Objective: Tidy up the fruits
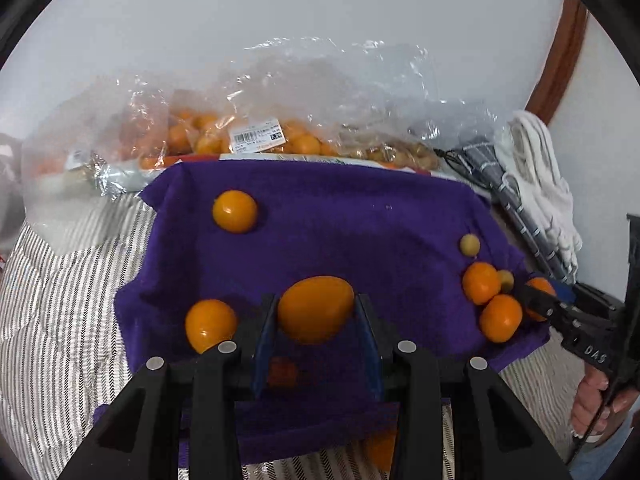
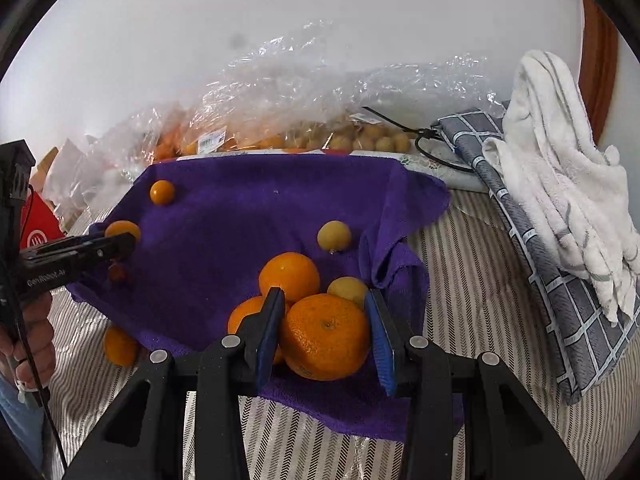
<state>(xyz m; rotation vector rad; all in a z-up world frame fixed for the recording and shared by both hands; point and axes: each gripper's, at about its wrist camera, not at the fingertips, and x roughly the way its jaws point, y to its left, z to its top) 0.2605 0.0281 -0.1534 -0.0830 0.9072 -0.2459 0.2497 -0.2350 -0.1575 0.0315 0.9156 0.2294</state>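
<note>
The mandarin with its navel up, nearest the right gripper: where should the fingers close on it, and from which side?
Across its widest middle, coming down from above and the near side. The mandarin sits navel up on the purple towel, a squat round, with other fruit packed against its far side, so only its left and right flanks are free. The right gripper already straddles them.

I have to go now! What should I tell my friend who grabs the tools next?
Left tool: shut on an oval orange fruit.
Right tool: shut on a mandarin.
Both are over the purple cloth, where orange and pale yellow fruits lie mixed. More fruit sits in plastic bags behind.
Done: nothing clearly sorted.
Left: probably set both down and group by kind.
</note>
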